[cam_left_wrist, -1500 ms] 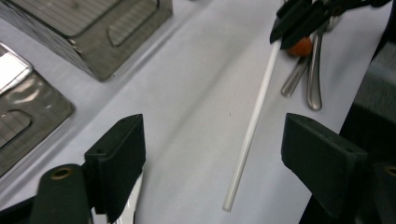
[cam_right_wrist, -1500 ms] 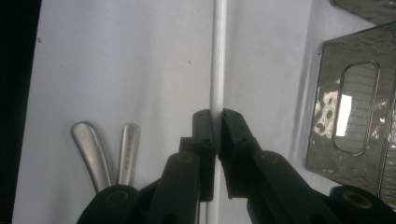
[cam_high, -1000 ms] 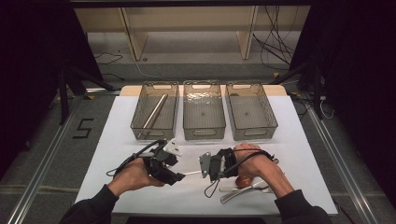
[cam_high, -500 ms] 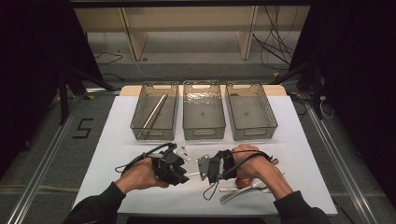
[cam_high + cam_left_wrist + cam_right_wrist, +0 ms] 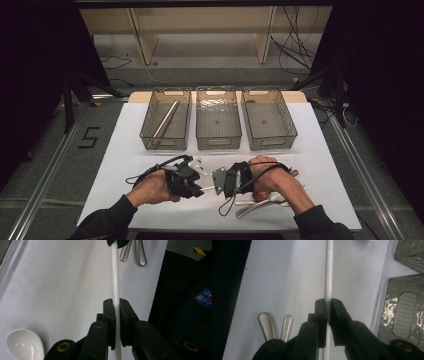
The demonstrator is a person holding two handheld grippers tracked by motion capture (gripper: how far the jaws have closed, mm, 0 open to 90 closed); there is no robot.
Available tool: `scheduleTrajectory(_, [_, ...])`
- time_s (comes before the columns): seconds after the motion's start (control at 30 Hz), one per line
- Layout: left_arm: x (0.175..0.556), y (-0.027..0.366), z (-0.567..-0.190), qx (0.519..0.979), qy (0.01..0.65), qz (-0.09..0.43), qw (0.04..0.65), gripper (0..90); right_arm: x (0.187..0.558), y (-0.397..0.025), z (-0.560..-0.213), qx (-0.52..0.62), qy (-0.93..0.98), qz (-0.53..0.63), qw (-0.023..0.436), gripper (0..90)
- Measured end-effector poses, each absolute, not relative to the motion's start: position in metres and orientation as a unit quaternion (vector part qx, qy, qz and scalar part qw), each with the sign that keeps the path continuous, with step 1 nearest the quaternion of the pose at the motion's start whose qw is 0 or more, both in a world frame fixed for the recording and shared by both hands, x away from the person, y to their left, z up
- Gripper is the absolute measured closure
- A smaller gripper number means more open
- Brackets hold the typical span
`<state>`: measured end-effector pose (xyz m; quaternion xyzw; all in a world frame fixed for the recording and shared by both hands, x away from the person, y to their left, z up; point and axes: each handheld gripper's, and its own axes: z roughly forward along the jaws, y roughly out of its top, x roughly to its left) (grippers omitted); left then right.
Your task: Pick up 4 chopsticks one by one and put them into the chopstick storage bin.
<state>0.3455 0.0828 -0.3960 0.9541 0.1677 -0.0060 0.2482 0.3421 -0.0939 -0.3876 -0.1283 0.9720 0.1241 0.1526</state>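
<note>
A thin white stick (image 5: 115, 277) runs between the two grippers, just above the white table cover near its front edge. My left gripper (image 5: 115, 303) is shut on one end of it, and my right gripper (image 5: 327, 301) is shut on the same white stick (image 5: 328, 270) from the other end. From above, the left gripper (image 5: 196, 179) and the right gripper (image 5: 220, 183) face each other almost tip to tip, with a short piece of the stick (image 5: 208, 189) showing between them.
Three clear bins stand in a row at the back: the left bin (image 5: 146, 131) holds a long rod (image 5: 165, 121); the middle bin (image 5: 218, 143) and right bin (image 5: 272, 143) look bare. Metal cutlery (image 5: 257, 204) lies under the right hand. A white spoon bowl (image 5: 23, 345) lies beside the left gripper.
The left hand has moved right towards the right gripper, so the gap between the two grippers has narrowed. The right hand has barely shifted.
</note>
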Motion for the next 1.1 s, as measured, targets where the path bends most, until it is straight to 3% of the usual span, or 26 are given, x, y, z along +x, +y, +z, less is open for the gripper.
scheduleTrajectory(0.1, [0.346,0.085,-0.396,0.954,0.169,-0.004,0.246,85.0,0.344,-0.096,-0.385,-0.122,0.970,0.128,0.164,75.1])
scheduleTrajectory(0.17, [0.348,0.089,-0.395,0.953,0.175,-0.003,0.249,85.0,0.344,-0.101,-0.381,-0.099,0.970,0.151,0.164,63.7])
scheduleTrajectory(0.5, [0.363,0.119,-0.390,0.931,0.240,0.020,0.275,85.0,0.346,-0.138,-0.367,0.024,0.949,0.253,0.186,39.4])
scheduleTrajectory(0.83, [0.378,0.152,-0.379,0.890,0.303,0.048,0.336,85.0,0.340,-0.174,-0.382,0.212,0.880,0.382,0.184,31.6])
scheduleTrajectory(1.1, [0.391,0.174,-0.377,0.865,0.351,0.064,0.353,85.0,0.328,-0.194,-0.391,0.270,0.850,0.416,0.177,28.0])
